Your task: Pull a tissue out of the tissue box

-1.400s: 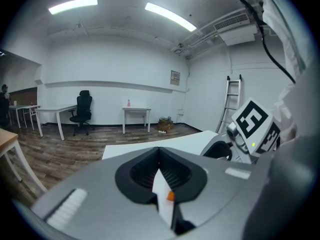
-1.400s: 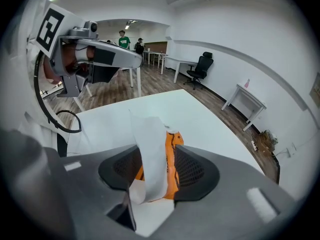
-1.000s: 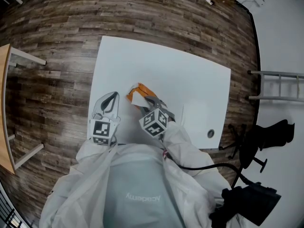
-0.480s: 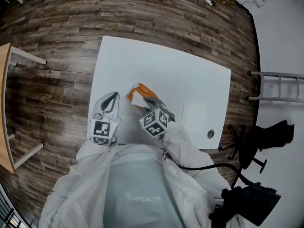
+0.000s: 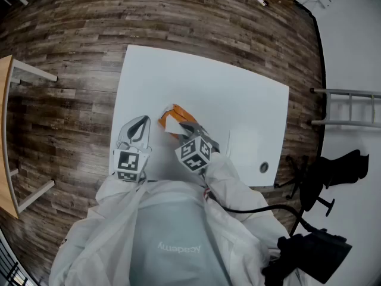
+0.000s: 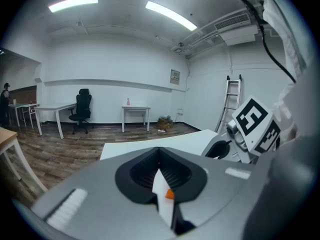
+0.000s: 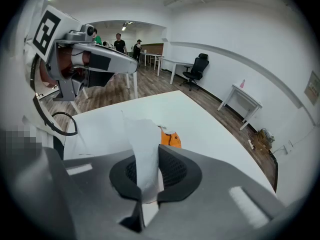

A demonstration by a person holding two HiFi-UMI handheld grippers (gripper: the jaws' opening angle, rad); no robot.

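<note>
An orange tissue box [image 5: 180,115] lies near the middle of the white table [image 5: 238,94]. A white tissue [image 5: 169,124] sticks out of it. My right gripper [image 5: 184,127] reaches down onto the box; its jaws are closing and pinch the tissue [image 7: 141,134], which stands up between the pads. In the right gripper view the box [image 7: 170,138] peeks out past the right gripper [image 7: 149,159]. My left gripper [image 5: 141,122] hovers left of the box, apart from it, its jaws shut with nothing held. In the left gripper view the left gripper [image 6: 160,173] shows only a thin slit.
A round grommet [image 5: 264,167] sits in the table's near right corner. A ladder [image 5: 351,109] and a black office chair [image 5: 327,174] stand to the right on the wood floor. A wooden table edge [image 5: 6,136] is at the far left.
</note>
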